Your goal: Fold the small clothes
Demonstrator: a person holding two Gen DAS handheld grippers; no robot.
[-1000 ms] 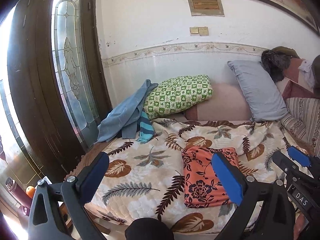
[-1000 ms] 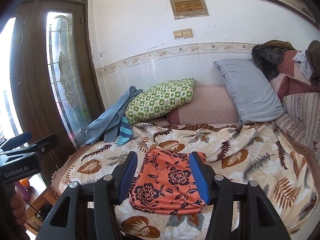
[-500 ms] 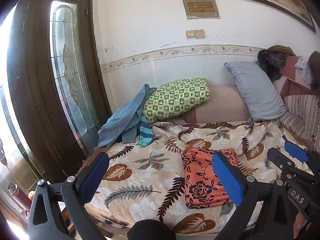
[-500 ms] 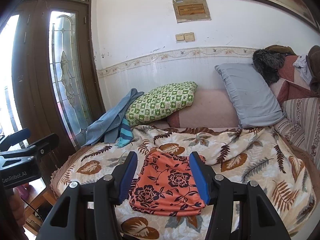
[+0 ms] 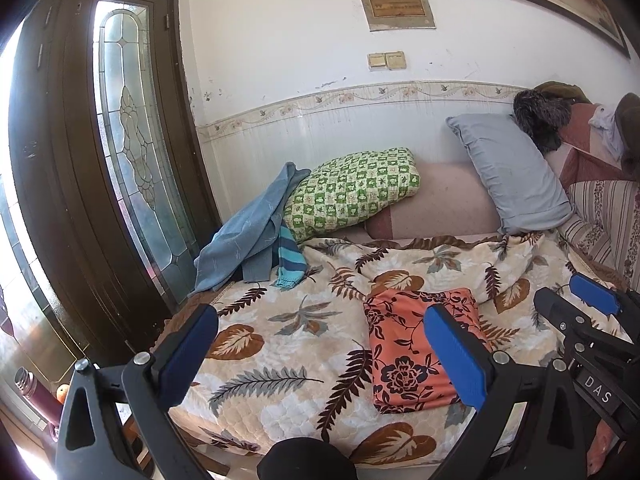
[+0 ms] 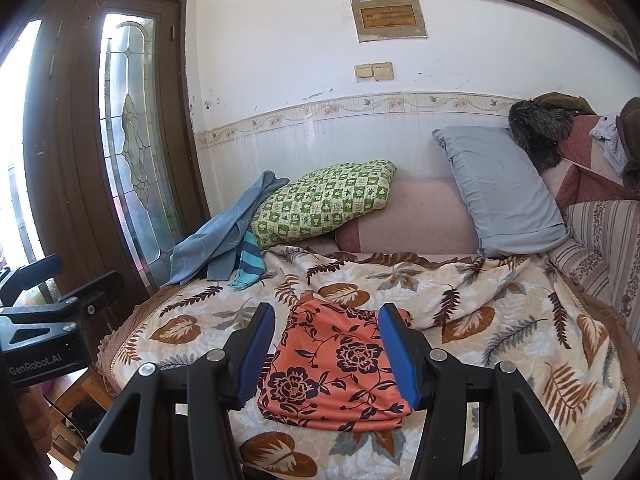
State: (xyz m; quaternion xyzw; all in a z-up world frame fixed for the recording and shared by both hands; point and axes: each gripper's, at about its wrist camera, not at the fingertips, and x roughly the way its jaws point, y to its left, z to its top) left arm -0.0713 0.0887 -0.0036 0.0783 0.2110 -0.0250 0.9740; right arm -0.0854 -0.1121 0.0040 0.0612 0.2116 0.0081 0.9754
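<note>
both hand-held grippers hang above the near edge of the bed, released and gripping nothing. left hand-held gripper has its blue pads spread wide, with the leaf-print blanket showing between them. right hand-held gripper is spread less wide, and from its own camera the folded orange floral cloth shows between its blue pads, lying flat on the blanket below them, apart from both pads. that cloth sits near the front edge of the bed, folded into a rough rectangle with its layered edges toward the front. further back, a blue garment and a striped teal piece are heaped beside a green checked pillow, well apart from the orange cloth. a grey pillow leans against the wall to the right.
</note>
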